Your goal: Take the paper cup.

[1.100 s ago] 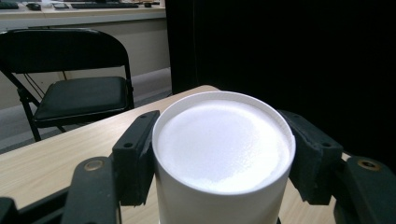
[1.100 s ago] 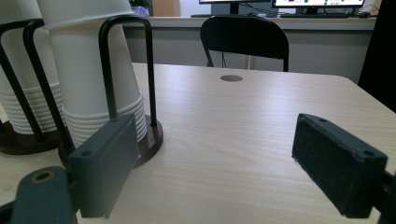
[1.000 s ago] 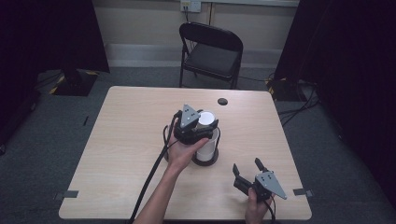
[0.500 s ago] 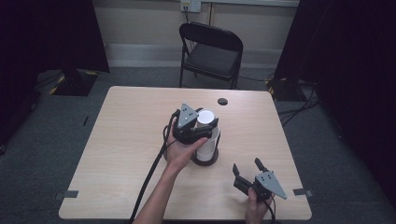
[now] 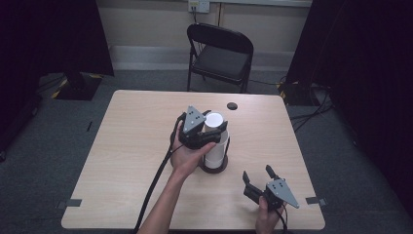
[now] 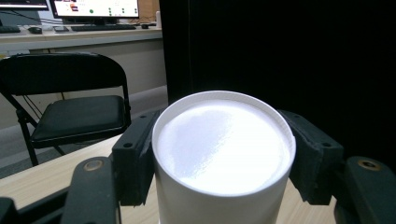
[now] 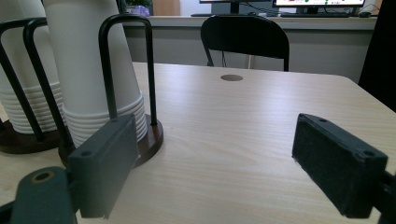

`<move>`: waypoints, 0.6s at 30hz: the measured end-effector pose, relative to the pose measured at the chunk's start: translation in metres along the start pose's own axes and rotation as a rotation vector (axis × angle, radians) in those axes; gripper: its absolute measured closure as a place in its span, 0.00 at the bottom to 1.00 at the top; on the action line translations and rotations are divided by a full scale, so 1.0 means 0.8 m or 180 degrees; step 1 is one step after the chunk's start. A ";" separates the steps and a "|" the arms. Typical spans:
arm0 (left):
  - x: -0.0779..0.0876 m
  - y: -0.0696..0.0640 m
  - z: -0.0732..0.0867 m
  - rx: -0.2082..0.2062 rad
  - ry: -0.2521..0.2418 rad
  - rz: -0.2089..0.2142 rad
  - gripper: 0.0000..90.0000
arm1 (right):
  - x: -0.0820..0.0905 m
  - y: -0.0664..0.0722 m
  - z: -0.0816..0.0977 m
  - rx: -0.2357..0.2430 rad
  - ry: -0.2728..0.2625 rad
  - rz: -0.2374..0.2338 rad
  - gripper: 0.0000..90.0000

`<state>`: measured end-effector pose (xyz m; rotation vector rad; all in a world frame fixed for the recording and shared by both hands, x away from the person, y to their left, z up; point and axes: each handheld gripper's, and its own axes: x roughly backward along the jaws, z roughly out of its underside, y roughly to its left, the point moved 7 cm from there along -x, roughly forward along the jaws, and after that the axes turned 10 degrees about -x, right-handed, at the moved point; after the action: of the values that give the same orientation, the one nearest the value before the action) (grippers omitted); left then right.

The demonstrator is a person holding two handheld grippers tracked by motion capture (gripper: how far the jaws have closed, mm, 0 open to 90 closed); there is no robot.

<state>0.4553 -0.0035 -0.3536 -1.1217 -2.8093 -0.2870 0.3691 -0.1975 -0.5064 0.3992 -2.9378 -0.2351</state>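
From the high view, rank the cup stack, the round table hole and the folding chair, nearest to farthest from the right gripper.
1. Cup stack, up-left of the right gripper.
2. Table hole, near the far edge.
3. Folding chair, beyond the table.

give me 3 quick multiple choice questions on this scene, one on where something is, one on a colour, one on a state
1. Where does the folding chair stand?
A. at the table's far side
B. on the table
C. beside the right claw

2. What colour are the stacked cups?
A. red
B. white
C. blue

3. How is the right claw?
A. shut on a cup
B. shut on the rack
C. open, holding nothing

Answers:
1 A, the high view shows the chair on the floor past the far edge of the table.
2 B, the cup between the left claw's pads is plain white.
3 C, in the right gripper view its jaws stand wide apart over bare wood, beside the black wire rack.
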 end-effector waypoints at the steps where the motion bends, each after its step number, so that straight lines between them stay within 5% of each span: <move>1: 0.001 0.000 -0.001 0.0002 -0.0005 -0.0014 0.38 | 0.000 0.000 0.000 0.0000 0.0000 0.0000 0.15; 18: 0.035 0.008 -0.014 0.0122 -0.0203 -0.0018 0.38 | 0.000 0.000 0.000 -0.0009 0.0000 -0.0002 0.15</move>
<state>0.4395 0.0172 -0.3376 -1.1346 -2.8606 -0.2003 0.3690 -0.1976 -0.5065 0.3998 -2.9371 -0.2395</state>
